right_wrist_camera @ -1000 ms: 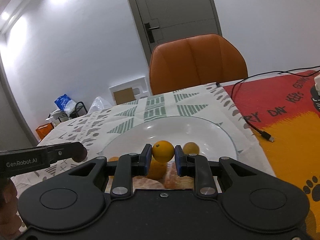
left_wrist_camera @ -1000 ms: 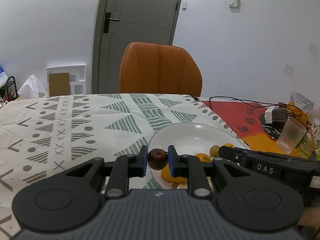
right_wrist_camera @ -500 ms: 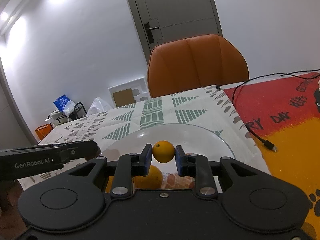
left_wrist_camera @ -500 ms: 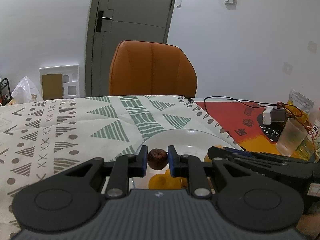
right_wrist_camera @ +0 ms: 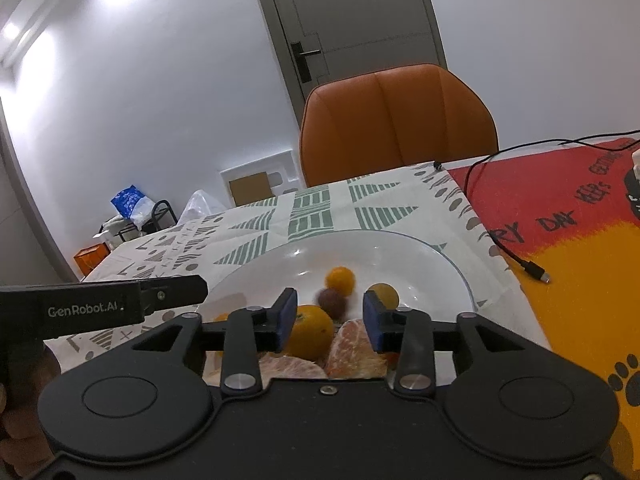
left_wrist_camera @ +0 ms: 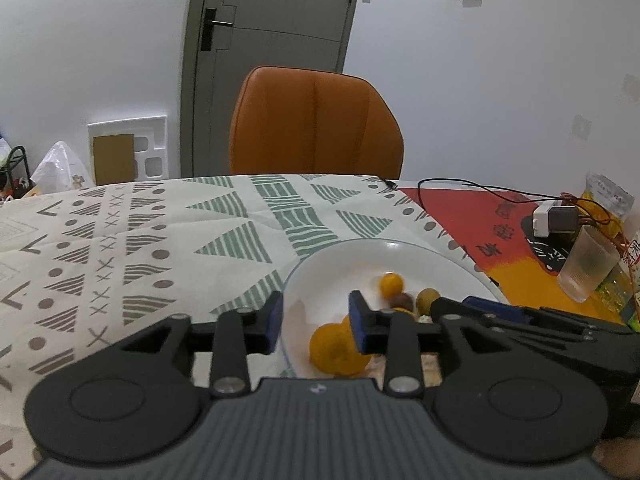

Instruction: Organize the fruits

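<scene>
A white plate [left_wrist_camera: 340, 258] [right_wrist_camera: 424, 256] on the patterned tablecloth holds the fruit. My left gripper [left_wrist_camera: 316, 318] is open and empty over the plate's near left rim. My right gripper [right_wrist_camera: 330, 314] is open and empty over the plate's near edge. A small orange [left_wrist_camera: 391, 284] [right_wrist_camera: 340, 279] and a dark brown fruit [left_wrist_camera: 402, 301] [right_wrist_camera: 332, 302] lie blurred in the plate's middle, beside a yellow-green fruit [left_wrist_camera: 427, 298] [right_wrist_camera: 384, 295]. A larger orange [left_wrist_camera: 334, 346] [right_wrist_camera: 310, 332] and peeled citrus segments [right_wrist_camera: 356, 346] lie at the near rim.
An orange chair [left_wrist_camera: 316, 124] stands behind the table. A red-and-orange mat [right_wrist_camera: 560, 216] with a black cable [right_wrist_camera: 500, 240] lies to the right. A plastic cup [left_wrist_camera: 586, 264] and a white charger [left_wrist_camera: 554, 220] sit at far right.
Both grippers opened. The left let go of the dark brown fruit and the right let go of the small orange; both fruits now lie in the plate.
</scene>
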A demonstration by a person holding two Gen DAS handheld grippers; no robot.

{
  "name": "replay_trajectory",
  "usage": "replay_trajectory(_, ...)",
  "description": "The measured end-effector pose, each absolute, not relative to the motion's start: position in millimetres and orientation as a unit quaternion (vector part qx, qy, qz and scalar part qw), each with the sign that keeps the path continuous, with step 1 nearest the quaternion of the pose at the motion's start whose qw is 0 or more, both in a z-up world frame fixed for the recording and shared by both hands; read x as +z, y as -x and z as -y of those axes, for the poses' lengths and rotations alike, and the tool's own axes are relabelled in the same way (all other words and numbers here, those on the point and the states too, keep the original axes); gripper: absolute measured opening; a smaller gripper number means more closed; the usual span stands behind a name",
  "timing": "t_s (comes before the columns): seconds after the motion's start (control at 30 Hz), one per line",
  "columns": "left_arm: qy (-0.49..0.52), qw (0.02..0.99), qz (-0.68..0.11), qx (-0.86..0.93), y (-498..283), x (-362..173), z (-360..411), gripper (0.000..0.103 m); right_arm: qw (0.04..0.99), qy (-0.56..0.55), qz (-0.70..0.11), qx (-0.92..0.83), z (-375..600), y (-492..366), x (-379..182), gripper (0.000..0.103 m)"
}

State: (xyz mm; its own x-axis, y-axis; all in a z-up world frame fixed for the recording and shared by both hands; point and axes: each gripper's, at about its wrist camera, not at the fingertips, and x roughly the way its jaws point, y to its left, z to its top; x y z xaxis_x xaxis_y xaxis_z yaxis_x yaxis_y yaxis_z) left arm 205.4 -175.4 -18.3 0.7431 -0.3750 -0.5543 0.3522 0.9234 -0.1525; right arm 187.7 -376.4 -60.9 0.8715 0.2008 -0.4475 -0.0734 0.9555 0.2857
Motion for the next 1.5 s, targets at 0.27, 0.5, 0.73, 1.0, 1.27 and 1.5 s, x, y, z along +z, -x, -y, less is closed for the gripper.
replay_trajectory(0.27,0.02,0.941,-0.292,-0.172,-190.2,-12.6,158.4,0.056,0.959,-0.131,-0.242,0.074,370.6,-176.9,-59.0,0.048)
replay_trajectory(0.5,0.024,0.947,-0.28,-0.155,-179.3,-4.0,143.1,0.07,0.96,-0.13,-0.236,0.074,367.0,-165.9,-55.6,0.056)
replay_trajectory(0.73,0.026,0.951,-0.276,-0.14,-165.8,-0.2,130.6,0.084,0.962,-0.127,-0.23,0.077,363.0,-154.7,-50.2,0.071)
replay_trajectory(1.0,0.027,0.955,-0.27,-0.123,-143.9,2.2,119.7,0.094,0.965,-0.122,-0.221,0.079,355.5,-139.3,-44.7,0.101)
replay_trajectory(1.27,0.02,0.957,-0.27,-0.106,-121.8,6.7,107.0,0.097,0.967,-0.111,-0.216,0.081,347.2,-119.5,-38.6,0.103)
replay_trajectory(1.5,0.02,0.957,-0.276,-0.09,-105.3,7.7,97.1,0.097,0.967,-0.102,-0.216,0.089,341.8,-105.1,-36.4,0.103)
